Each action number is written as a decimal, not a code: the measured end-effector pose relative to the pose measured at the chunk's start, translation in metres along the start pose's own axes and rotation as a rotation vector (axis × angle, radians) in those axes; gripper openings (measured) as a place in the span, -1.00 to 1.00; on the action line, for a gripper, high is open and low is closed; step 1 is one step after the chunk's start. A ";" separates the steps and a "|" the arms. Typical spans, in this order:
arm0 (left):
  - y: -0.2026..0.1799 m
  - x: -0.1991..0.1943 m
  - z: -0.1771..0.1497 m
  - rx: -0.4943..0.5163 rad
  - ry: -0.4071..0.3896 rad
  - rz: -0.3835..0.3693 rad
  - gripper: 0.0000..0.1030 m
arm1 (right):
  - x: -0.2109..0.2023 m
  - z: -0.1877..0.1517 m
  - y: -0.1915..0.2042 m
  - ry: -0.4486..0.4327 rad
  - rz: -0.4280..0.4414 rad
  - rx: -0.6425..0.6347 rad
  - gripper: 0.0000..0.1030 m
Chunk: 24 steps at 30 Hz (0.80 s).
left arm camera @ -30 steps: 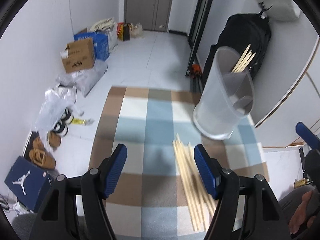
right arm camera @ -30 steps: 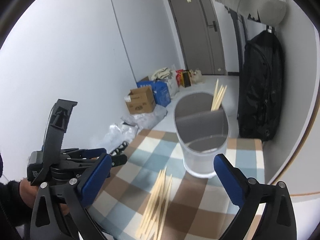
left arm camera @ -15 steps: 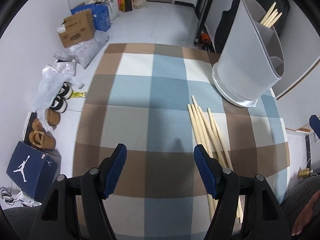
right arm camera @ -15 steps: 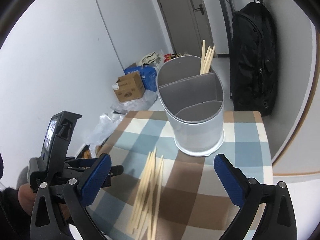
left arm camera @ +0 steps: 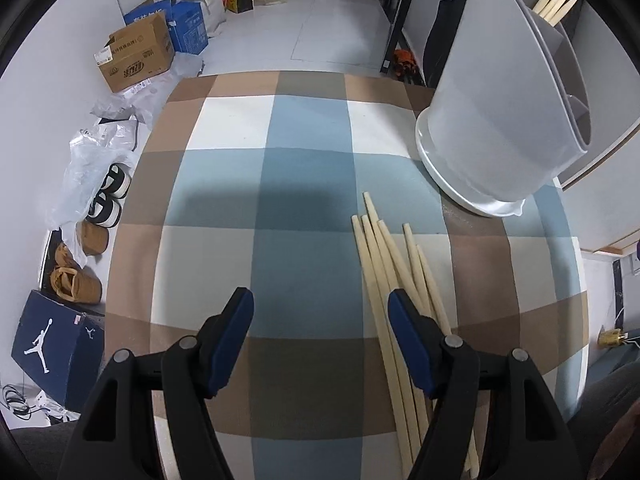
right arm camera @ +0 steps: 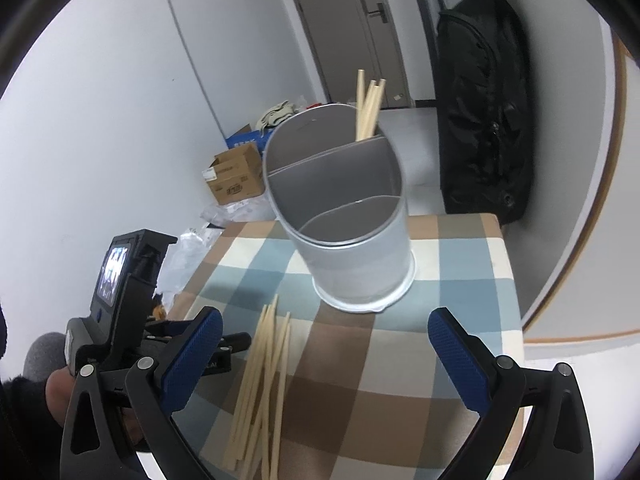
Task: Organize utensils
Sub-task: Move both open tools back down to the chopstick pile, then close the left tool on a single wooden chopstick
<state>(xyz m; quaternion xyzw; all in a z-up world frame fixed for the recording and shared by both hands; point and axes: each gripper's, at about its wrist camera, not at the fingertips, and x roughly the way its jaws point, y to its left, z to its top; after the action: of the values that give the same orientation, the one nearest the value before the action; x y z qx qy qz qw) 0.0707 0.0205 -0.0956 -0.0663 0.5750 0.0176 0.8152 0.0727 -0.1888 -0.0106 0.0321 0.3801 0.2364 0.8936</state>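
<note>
While both grippers hang over a checked tablecloth (left arm camera: 304, 184), a loose bundle of chopsticks (left arm camera: 394, 276) lies waiting on it. At far left in the left wrist view, a cardboard box (left arm camera: 136, 58) and a dark blue shoe box (left arm camera: 52, 348) sit on the floor beside the table. Next comes the left gripper (left arm camera: 320, 312), its blue-padded jaws spread apart and empty; its right finger (left arm camera: 408, 332) overlaps the bundle from above, though whether it touches the sticks cannot be told. The chopsticks are pale, bare wood, slim and round, slightly fanned at their far ends. Their long axis runs from the near table edge away toward the far side, the far tips pointing at a grey utensil holder (left arm camera: 500, 120) standing to their right. This holder is an oval plastic tub with a slanted rim and inner dividers; a few more chopsticks (right arm camera: 369, 108) stand upright in its back compartment. The right gripper (right arm camera: 324, 340) is likewise released, holding nothing, hovering with the bundle near its left finger (right arm camera: 192, 356). A black bag (right arm camera: 484, 120) hangs at far right.
</note>
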 end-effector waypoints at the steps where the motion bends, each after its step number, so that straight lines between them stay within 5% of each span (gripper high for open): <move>1: -0.002 0.001 0.000 0.011 0.001 0.019 0.26 | 0.000 0.000 -0.003 0.003 0.005 0.011 1.00; 24: -0.002 0.023 0.024 0.001 0.087 0.070 0.26 | -0.011 0.010 -0.022 -0.040 0.051 0.117 1.00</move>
<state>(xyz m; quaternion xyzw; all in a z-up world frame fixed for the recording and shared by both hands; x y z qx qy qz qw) 0.1014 0.0208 -0.1085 -0.0463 0.6121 0.0428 0.7883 0.0818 -0.2120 -0.0011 0.0984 0.3745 0.2357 0.8914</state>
